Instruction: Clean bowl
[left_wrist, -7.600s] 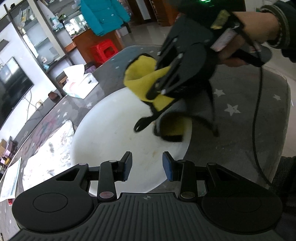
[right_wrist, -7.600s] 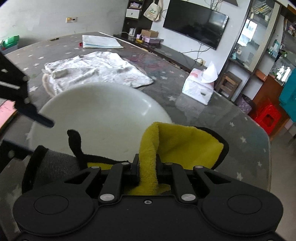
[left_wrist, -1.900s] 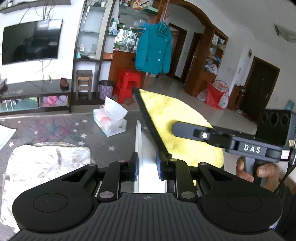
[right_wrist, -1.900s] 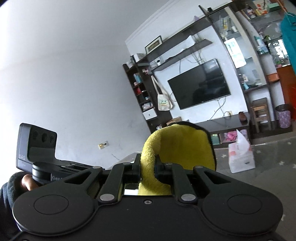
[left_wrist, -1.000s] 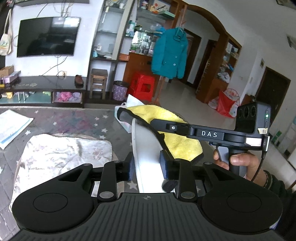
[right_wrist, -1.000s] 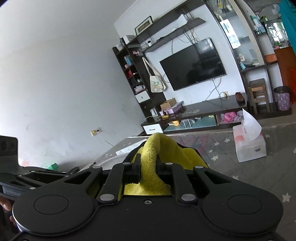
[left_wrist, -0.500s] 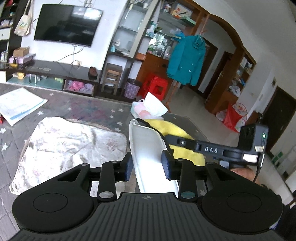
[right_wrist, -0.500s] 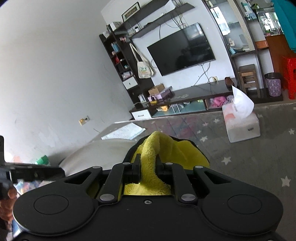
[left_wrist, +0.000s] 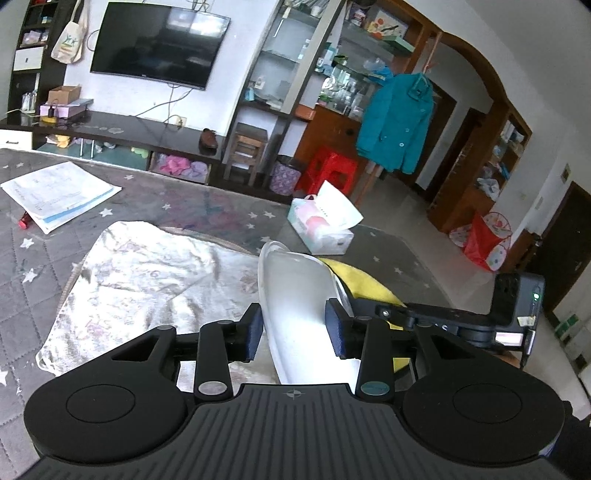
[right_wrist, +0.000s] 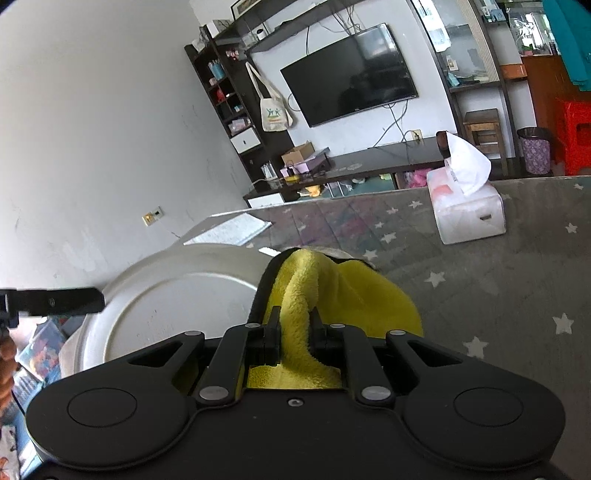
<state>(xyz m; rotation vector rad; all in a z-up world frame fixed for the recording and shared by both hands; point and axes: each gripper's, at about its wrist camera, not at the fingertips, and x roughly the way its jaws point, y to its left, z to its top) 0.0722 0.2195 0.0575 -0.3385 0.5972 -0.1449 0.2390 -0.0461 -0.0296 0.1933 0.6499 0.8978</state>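
Note:
The white bowl stands on edge between the pads of my left gripper, whose jaws stand wider than the rim, so it is open around it. In the right wrist view the bowl's underside faces the camera at left. My right gripper is shut on a yellow cloth that lies against the bowl's right side; the cloth also shows in the left wrist view, behind the bowl, with the right gripper beside it.
A grey star-patterned table carries a crumpled white cloth, a tissue box, papers and a red pen. A TV, shelves, red stool and teal coat stand beyond.
The bowl came down from its raised, tilted hold toward the table. My left jaws have widened around its rim. The right gripper and cloth dropped lower against the bowl.

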